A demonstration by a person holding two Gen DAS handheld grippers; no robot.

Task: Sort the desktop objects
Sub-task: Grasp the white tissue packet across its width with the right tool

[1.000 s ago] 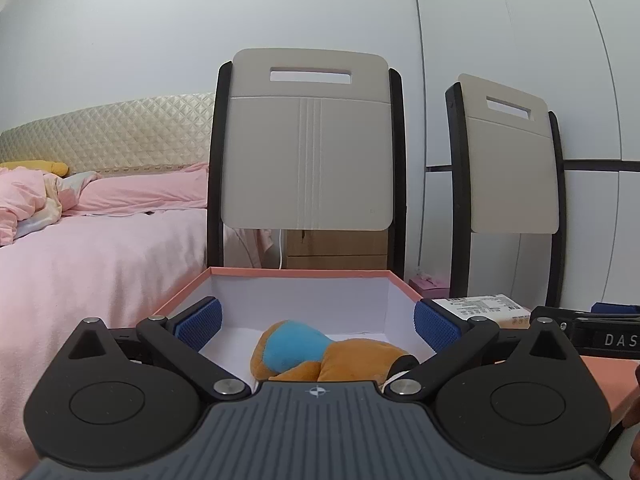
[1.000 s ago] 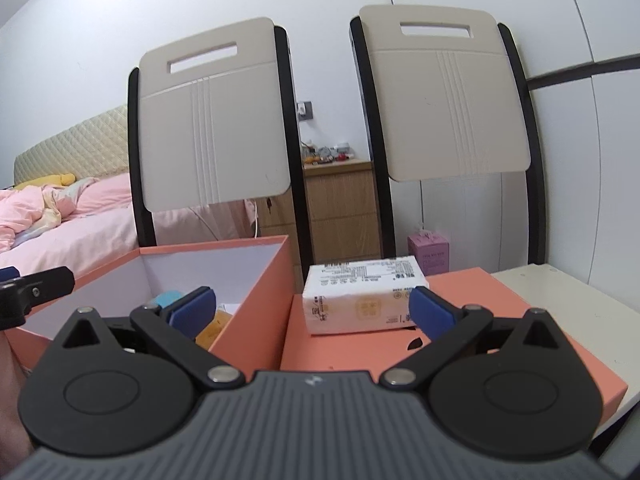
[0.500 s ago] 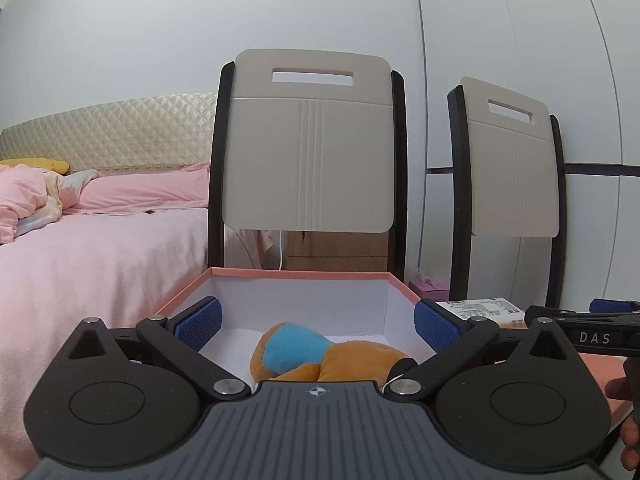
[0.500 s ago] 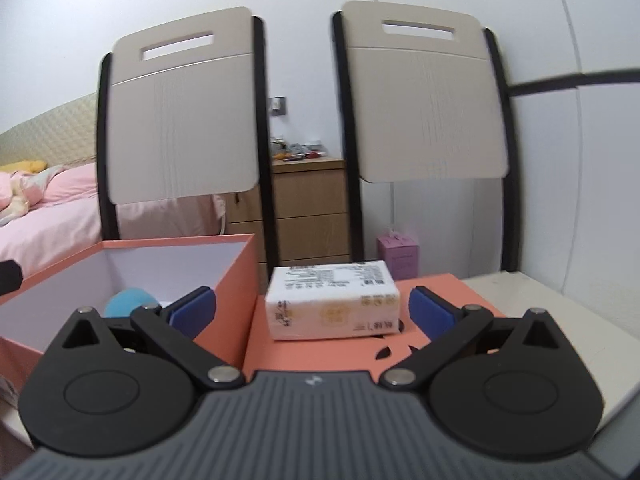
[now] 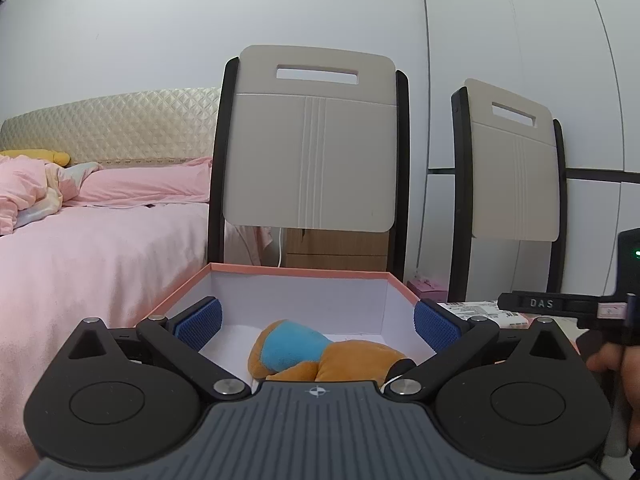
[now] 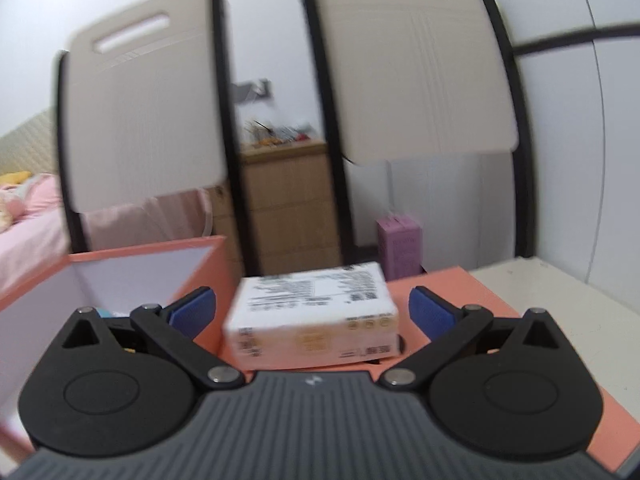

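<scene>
Coral-rimmed box (image 5: pixel 296 270) sits ahead of the wide-open, empty left claw (image 5: pixel 316 322), an orange-and-blue plush toy (image 5: pixel 316 354) inside between its fingers; the right claw (image 6: pixel 312 312), gaping and empty, straddles a white tissue pack (image 6: pixel 312 312) on the coral lid (image 6: pixel 448 288).

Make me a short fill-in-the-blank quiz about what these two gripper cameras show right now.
1. The plush toy lies inside the open ____ box.
2. The right gripper has its fingers spread on either side of the ____ pack.
3. The pack rests on a flat ____ lid.
4. The left gripper holds ____.

Missing words: orange; tissue; orange; nothing
</scene>
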